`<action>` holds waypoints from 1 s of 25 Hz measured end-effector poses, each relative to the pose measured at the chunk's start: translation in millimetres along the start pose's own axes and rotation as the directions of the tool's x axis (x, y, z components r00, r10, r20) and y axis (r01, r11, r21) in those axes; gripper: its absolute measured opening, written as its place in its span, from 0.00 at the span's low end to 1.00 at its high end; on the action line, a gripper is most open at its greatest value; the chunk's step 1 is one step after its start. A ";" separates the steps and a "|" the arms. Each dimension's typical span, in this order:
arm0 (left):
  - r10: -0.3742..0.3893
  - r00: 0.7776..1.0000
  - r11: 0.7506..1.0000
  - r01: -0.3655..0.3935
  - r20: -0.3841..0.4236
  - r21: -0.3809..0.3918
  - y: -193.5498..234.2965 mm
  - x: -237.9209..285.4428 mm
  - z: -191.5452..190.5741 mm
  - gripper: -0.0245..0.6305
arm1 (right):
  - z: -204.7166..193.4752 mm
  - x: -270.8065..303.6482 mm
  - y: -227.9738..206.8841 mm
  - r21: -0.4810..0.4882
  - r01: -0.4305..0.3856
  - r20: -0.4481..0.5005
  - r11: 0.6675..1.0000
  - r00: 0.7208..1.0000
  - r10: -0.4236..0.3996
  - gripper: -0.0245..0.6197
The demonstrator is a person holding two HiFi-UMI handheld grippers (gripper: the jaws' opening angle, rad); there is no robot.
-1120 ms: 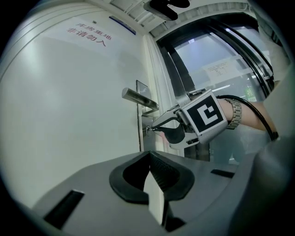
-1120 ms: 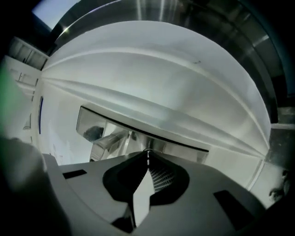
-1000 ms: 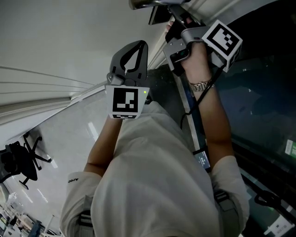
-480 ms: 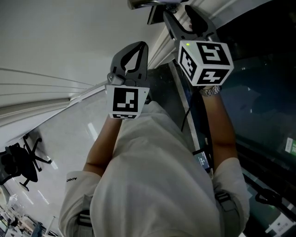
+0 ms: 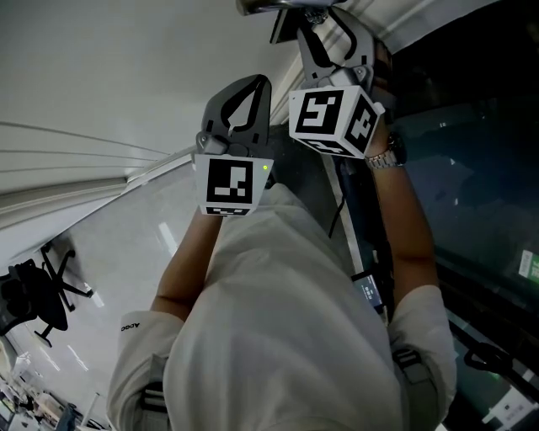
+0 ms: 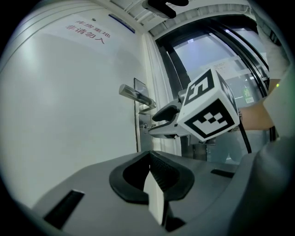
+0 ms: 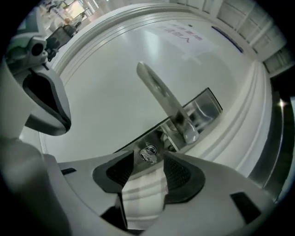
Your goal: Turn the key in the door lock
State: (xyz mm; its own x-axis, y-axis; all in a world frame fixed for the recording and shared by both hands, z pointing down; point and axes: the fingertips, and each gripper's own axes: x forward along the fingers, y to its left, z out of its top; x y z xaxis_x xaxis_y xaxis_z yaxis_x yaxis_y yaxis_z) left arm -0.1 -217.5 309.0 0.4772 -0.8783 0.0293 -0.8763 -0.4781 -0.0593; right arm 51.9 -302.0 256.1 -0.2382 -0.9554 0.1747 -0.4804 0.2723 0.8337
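Observation:
A small silver key point(image 7: 148, 154) sits in the lock of a metal plate point(image 7: 203, 106) on the white door, just below the lever handle point(image 7: 161, 94). My right gripper point(image 7: 150, 162) is open. Its jaws have just opened off the key, which now lies between the pad tips with a gap on both sides. In the head view the right gripper point(image 5: 331, 25) reaches up to the lock, its marker cube point(image 5: 333, 118) below it. My left gripper point(image 5: 257, 84) hangs a little to the left, shut on nothing point(image 6: 148, 155). From there I see the right gripper point(image 6: 151, 124) at the lock plate point(image 6: 138, 117).
A dark glass panel point(image 5: 480, 168) runs along the right of the door frame. An office chair point(image 5: 34, 295) stands on the floor at lower left. The person's white-shirted body point(image 5: 278, 328) fills the lower middle. A notice in red print point(image 6: 85, 32) is on the door.
The right gripper has rolled about its own axis, so its marker cube swung from the right to the left side, and its jaws have opened. The left gripper has not moved.

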 end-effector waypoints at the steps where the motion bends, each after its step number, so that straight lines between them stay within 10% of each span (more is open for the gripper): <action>1: 0.000 1.000 1.000 0.000 -0.001 0.000 0.1 -0.2 -0.4 0.05 | 0.0 1.1 3.1 -0.035 0.007 -0.003 0.999 1.000 -0.007 0.35; 13: 0.002 1.000 1.000 -0.002 -0.001 -0.002 2.7 0.6 0.1 0.05 | 1.7 8.5 1.0 -0.086 0.064 -0.006 0.994 0.998 -0.065 0.16; 25: 0.016 1.000 1.000 -0.016 -0.004 -0.006 8.7 -2.8 -3.5 0.05 | -1.1 11.4 -2.1 0.101 0.053 -0.014 0.993 0.999 -0.052 0.06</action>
State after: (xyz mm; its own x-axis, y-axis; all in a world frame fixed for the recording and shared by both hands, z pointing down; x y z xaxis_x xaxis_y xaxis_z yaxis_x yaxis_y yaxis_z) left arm -9.2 -219.2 311.8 0.4630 -0.8858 0.0328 -0.8841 -0.4641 -0.0535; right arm 51.1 -313.6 256.8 -0.2015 -0.9697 0.1383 -0.5750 0.2314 0.7848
